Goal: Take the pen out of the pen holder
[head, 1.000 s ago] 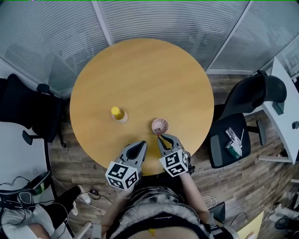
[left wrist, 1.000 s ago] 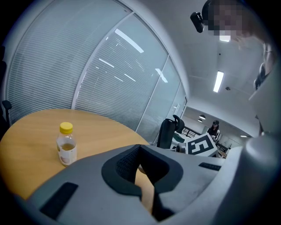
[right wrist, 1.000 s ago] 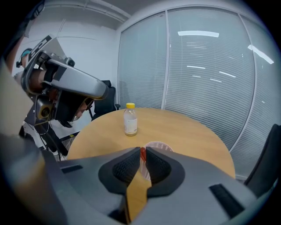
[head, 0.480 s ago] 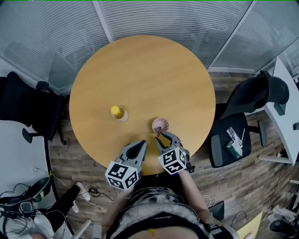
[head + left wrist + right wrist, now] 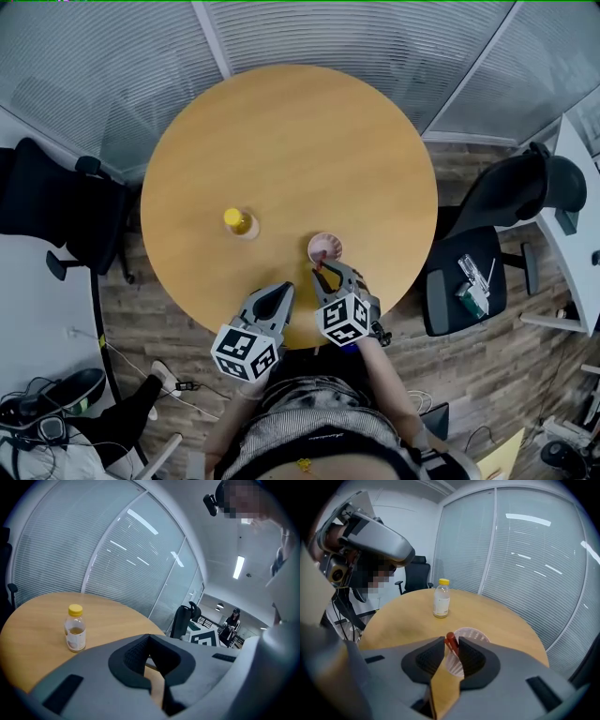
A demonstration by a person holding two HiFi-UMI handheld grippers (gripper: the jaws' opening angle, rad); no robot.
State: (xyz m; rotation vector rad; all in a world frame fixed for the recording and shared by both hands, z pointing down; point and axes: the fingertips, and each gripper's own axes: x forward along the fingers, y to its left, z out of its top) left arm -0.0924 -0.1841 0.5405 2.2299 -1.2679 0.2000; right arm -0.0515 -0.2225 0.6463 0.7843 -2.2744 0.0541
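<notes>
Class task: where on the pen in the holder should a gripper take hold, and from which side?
Grip the pen by its red top end, the only part showing above the pen holder. Come from above on the near side, one jaw each side, as the right gripper does.

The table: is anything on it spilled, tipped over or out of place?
Nothing stands out. The bottle and the pen holder stand upright; the right claw grips the red pen in the holder.

Office mtg room: glass partition walls (image 5: 328,37) w/ blinds (image 5: 94,66), round table (image 5: 291,150), swivel chairs (image 5: 506,192).
</notes>
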